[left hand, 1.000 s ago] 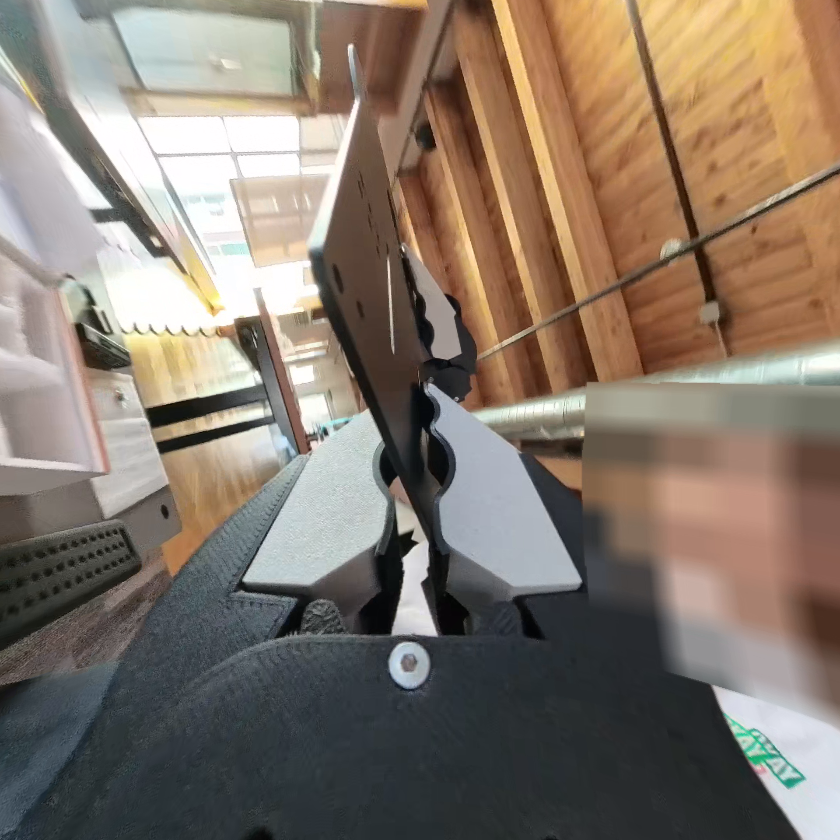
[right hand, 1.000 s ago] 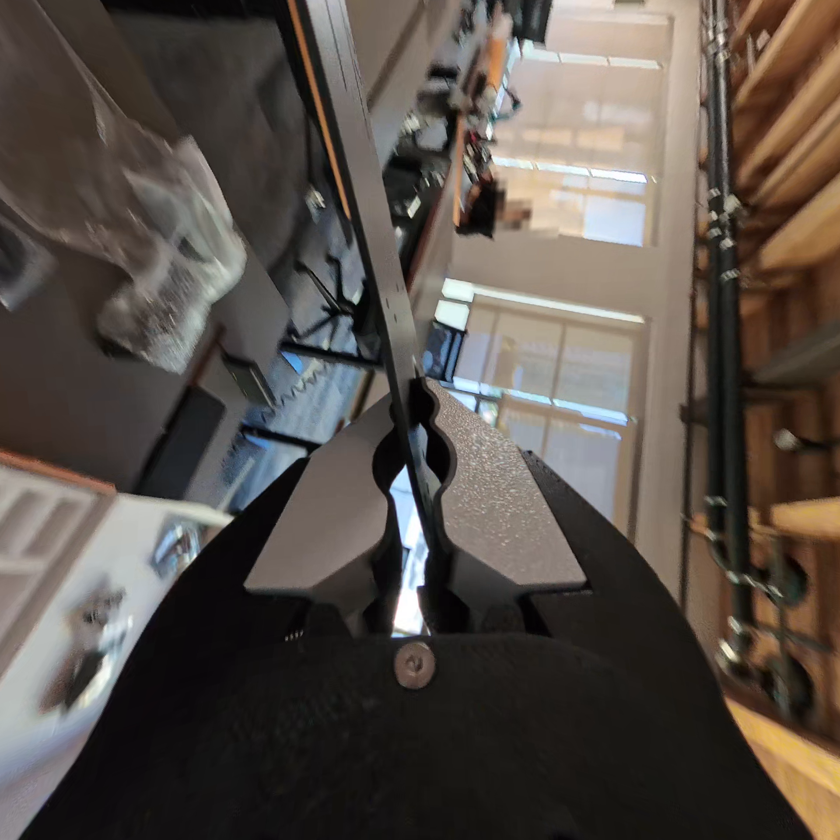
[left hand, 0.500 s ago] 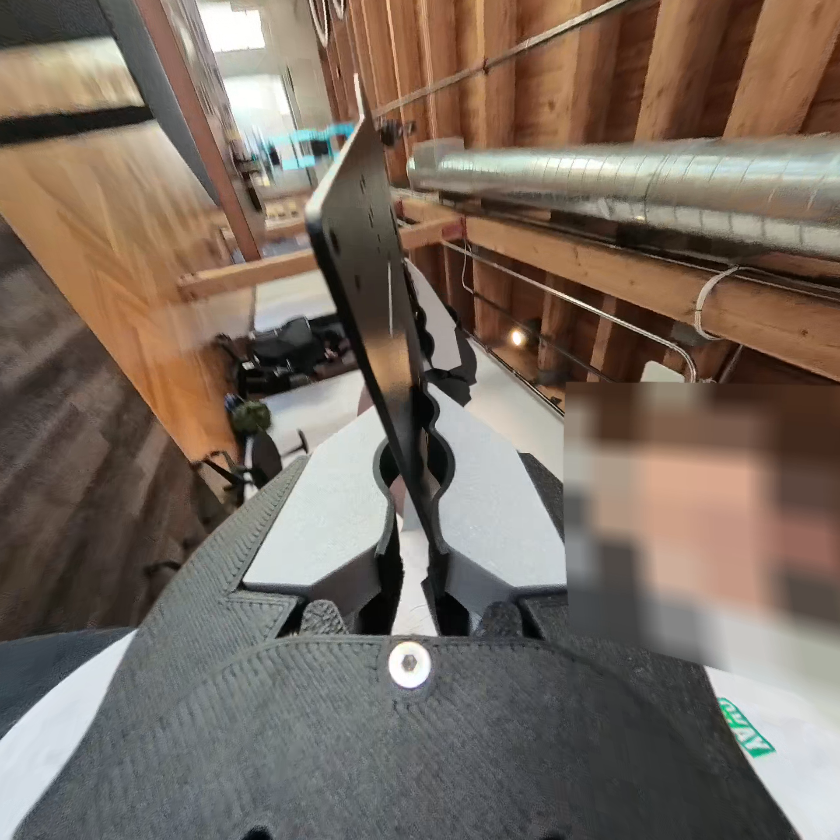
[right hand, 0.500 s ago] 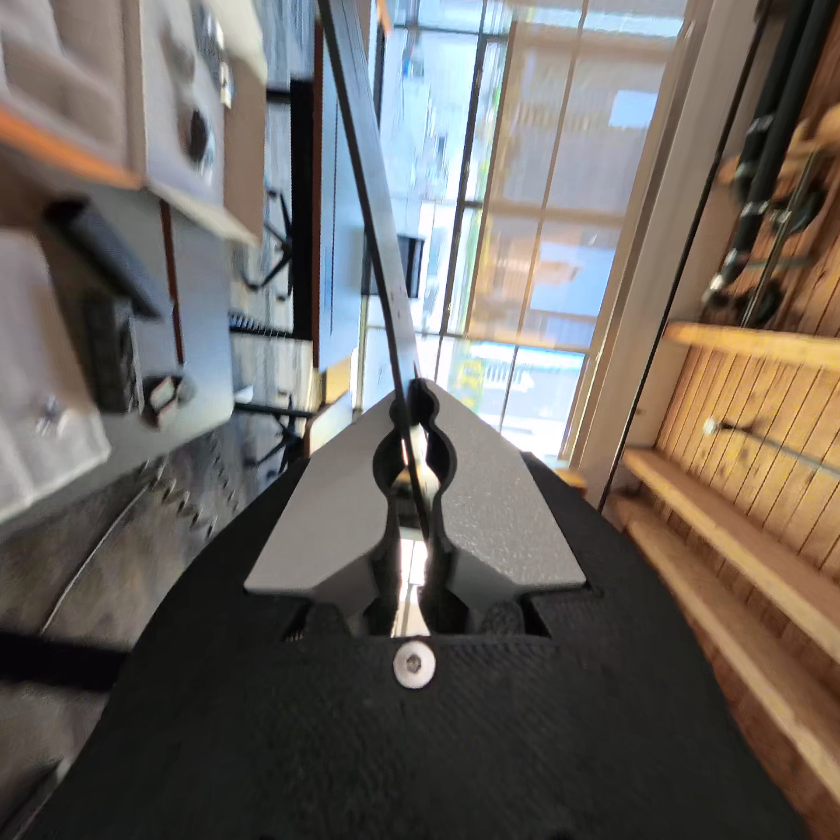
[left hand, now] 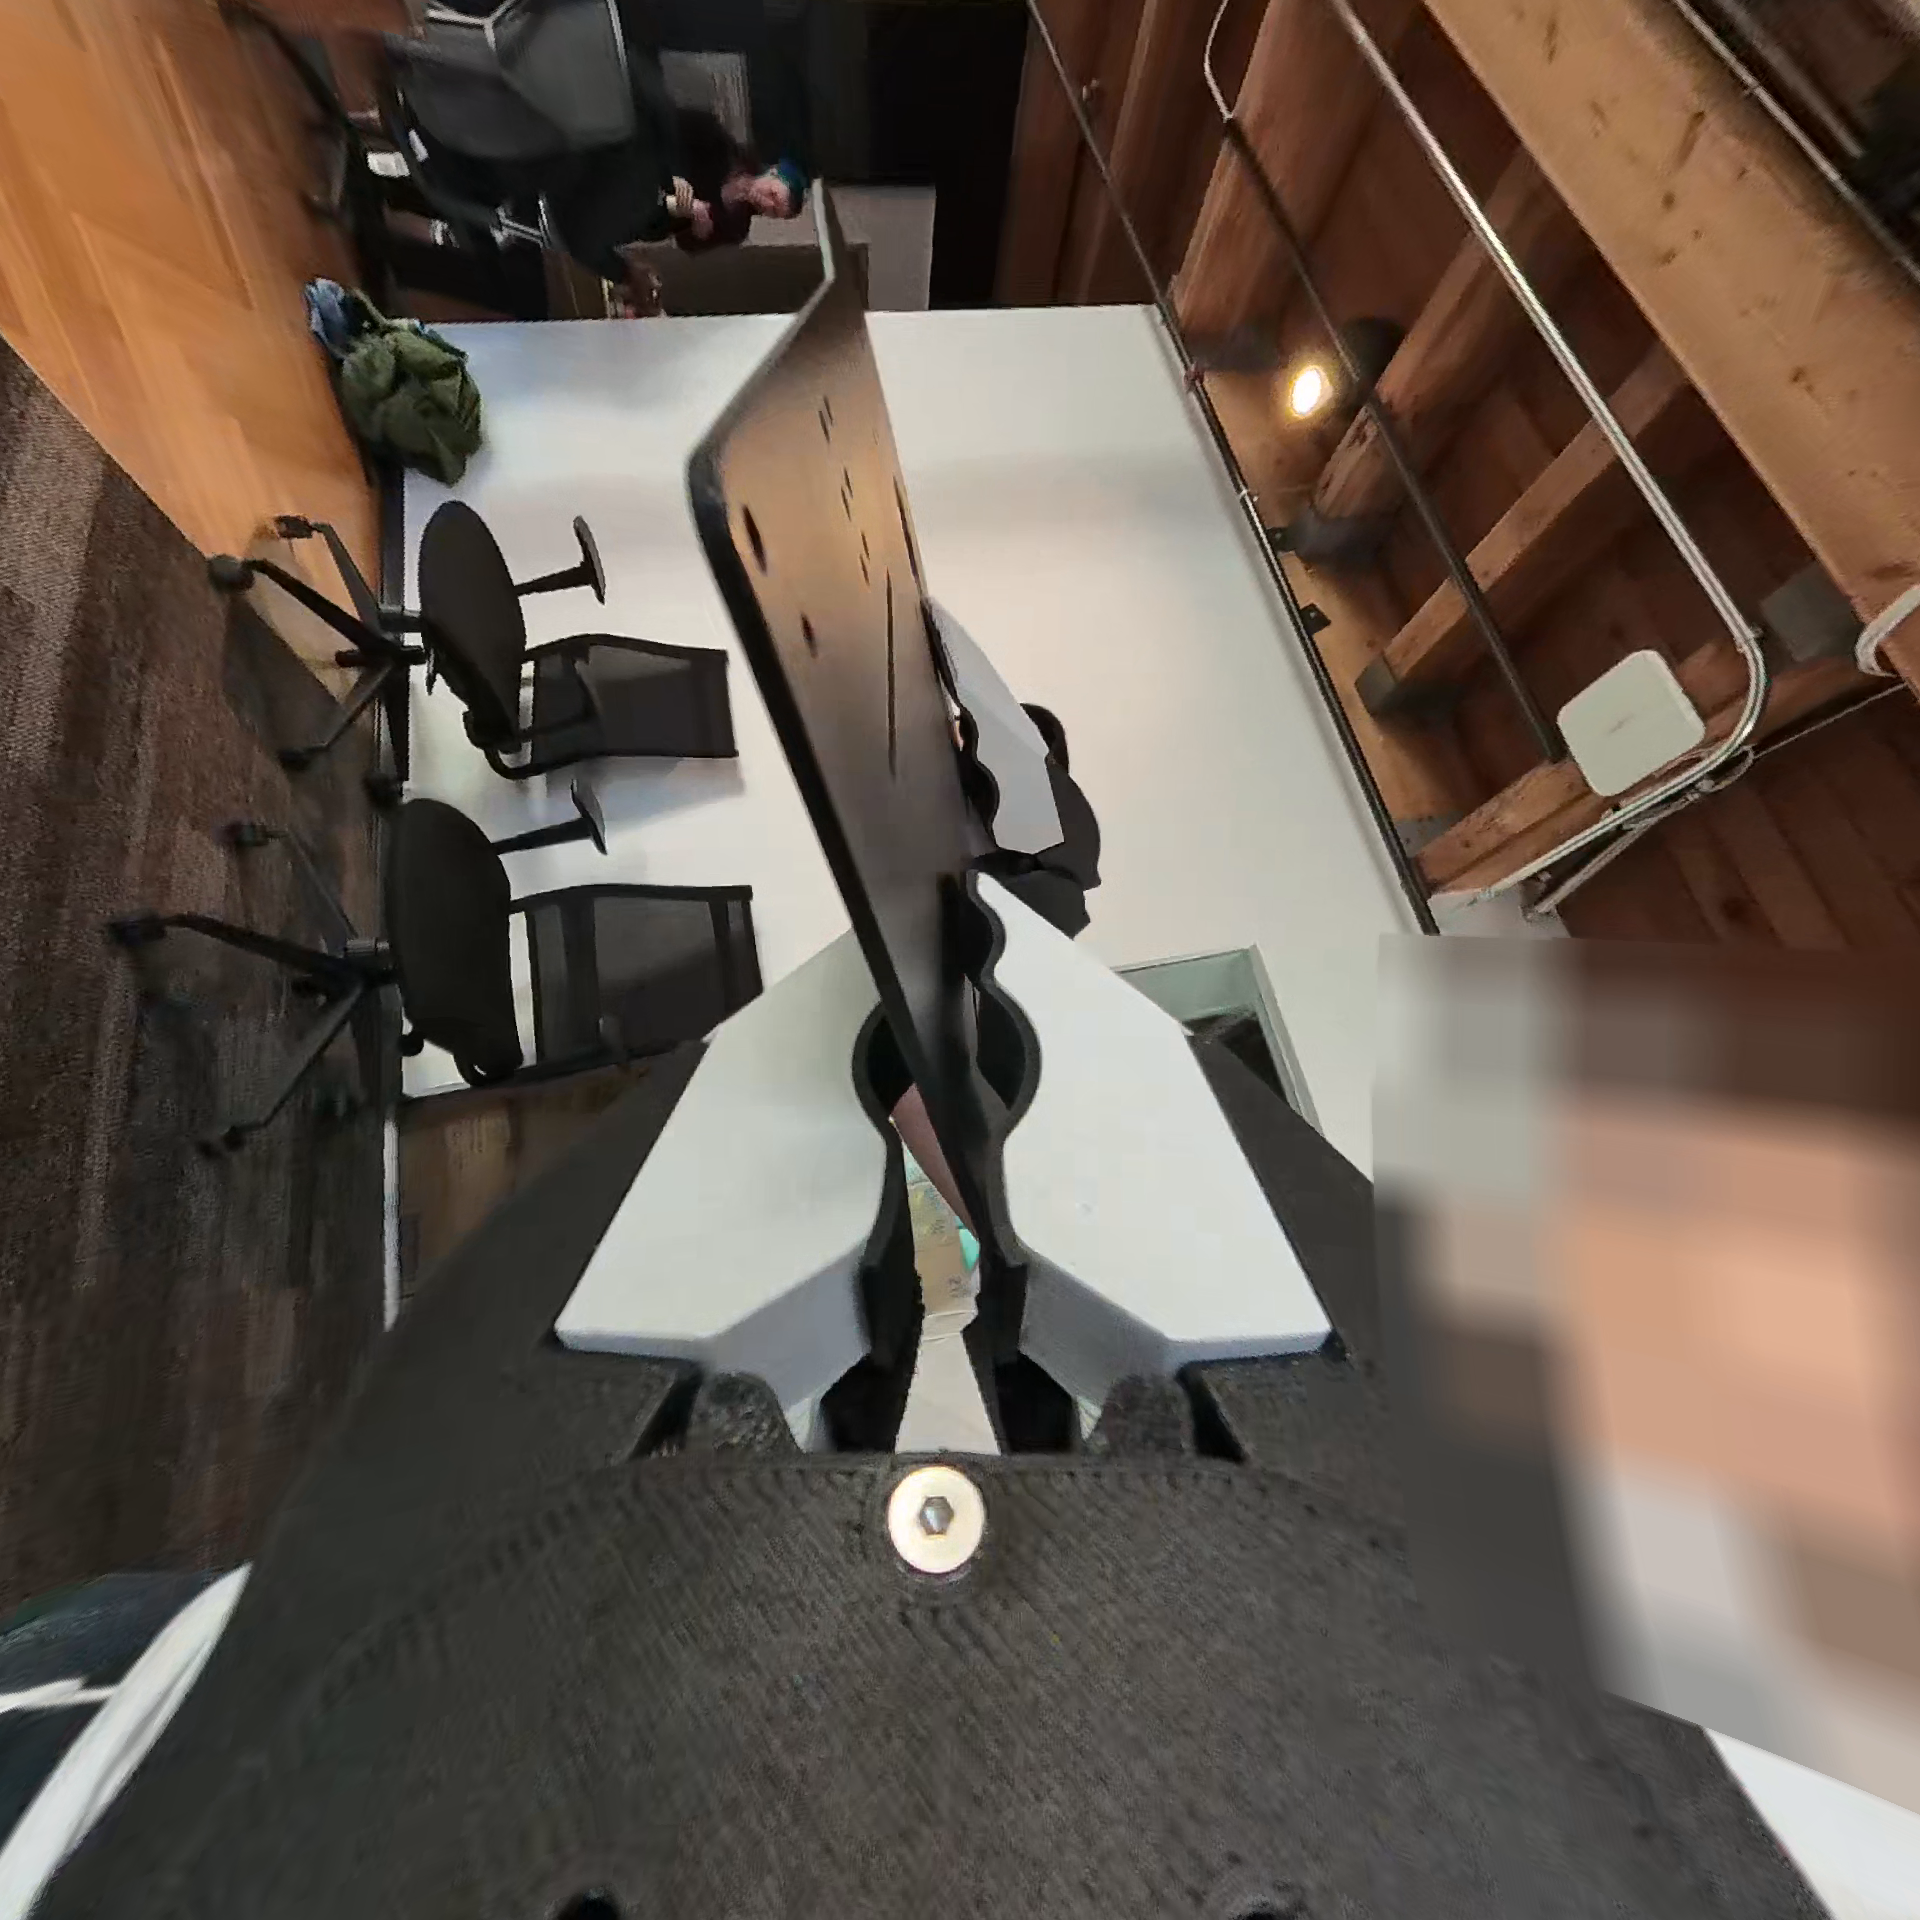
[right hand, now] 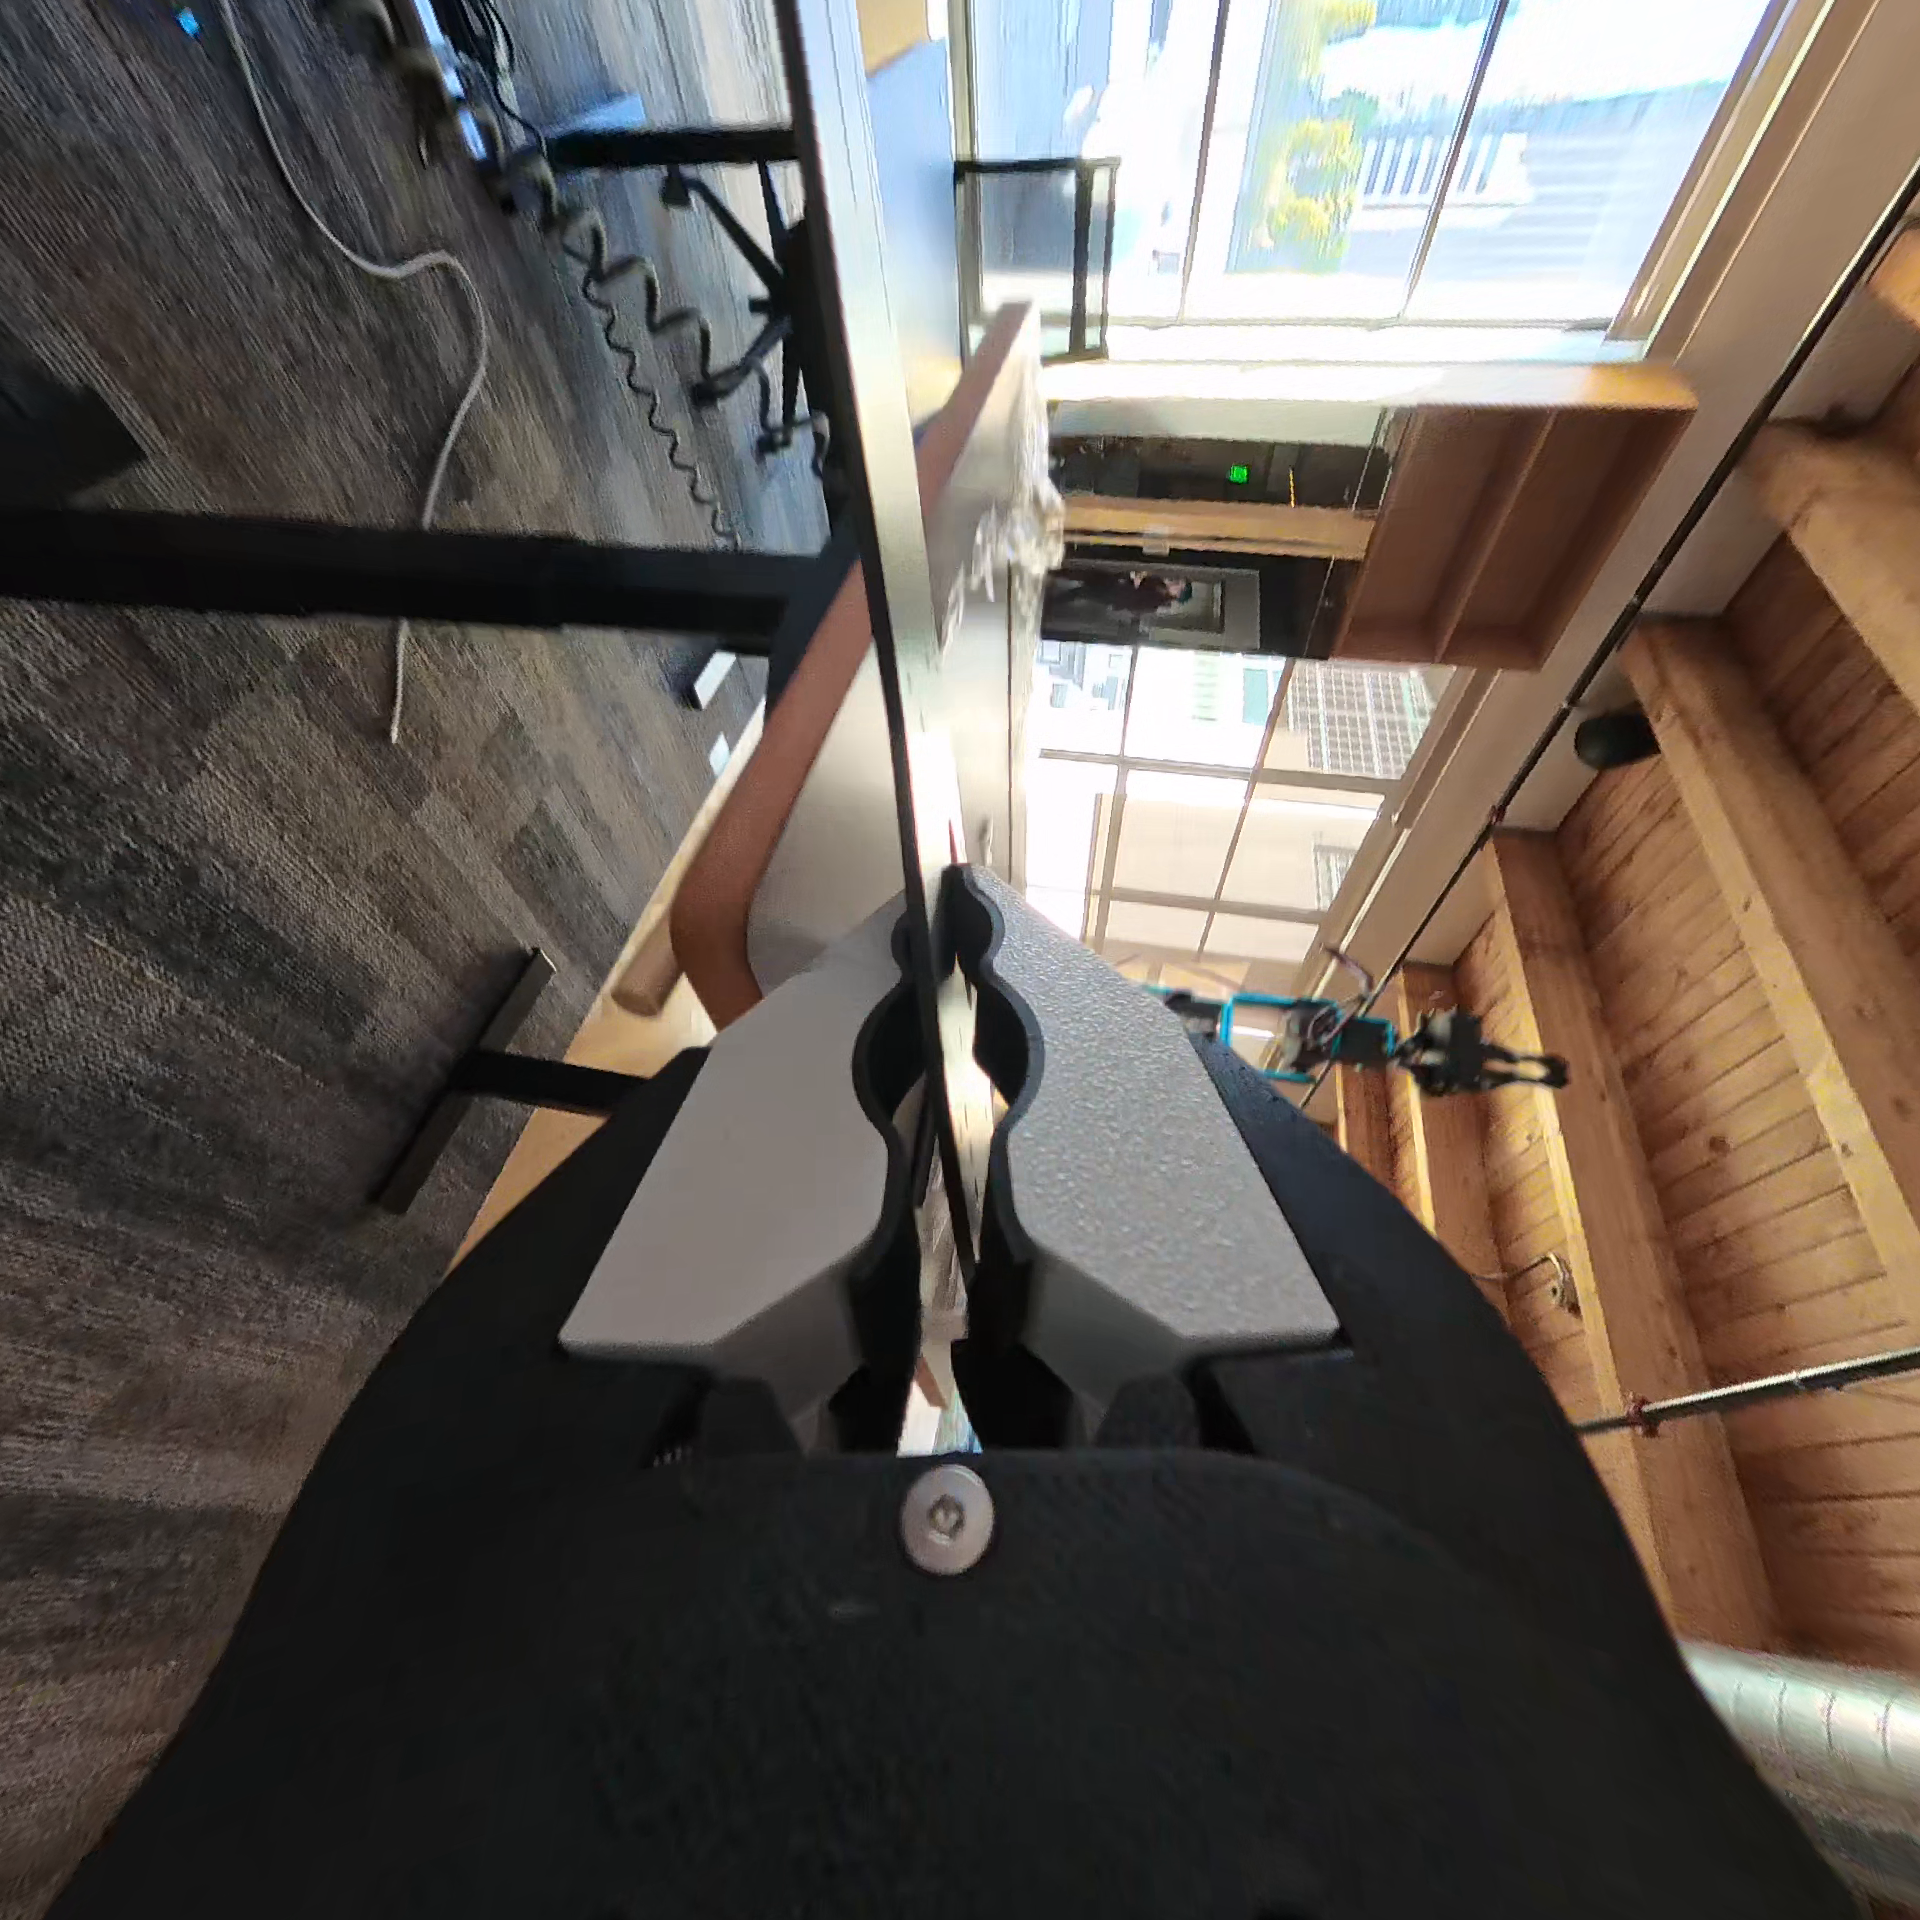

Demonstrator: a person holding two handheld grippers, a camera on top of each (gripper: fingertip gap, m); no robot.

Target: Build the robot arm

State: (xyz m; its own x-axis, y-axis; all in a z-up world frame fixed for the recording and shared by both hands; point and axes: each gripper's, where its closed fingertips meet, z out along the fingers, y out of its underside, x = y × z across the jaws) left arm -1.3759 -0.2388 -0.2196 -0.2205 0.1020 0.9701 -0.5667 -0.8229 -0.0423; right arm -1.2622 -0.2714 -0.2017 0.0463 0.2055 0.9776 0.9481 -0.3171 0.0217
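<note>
Left gripper [left hand: 940, 914] was closed on a flat black plate [left hand: 831, 623], its 2 grey fingers [left hand: 748, 1174] clamping the plate's near edge. The plate's long axis ran forward and away from the gripper, tilted slightly leftward in the left wrist view; several small holes and a slot marked its broad face. The right gripper [left hand: 1023, 774] clamped the same plate farther along. In the right wrist view, the right gripper [right hand: 940, 914] was likewise closed on the plate [right hand: 862, 364], seen edge-on and extending straight ahead. Beyond lay 2 black office chairs [left hand: 499, 665], a white table [left hand: 1091, 520], carpet [right hand: 208, 831] and windows [right hand: 1351, 156].
</note>
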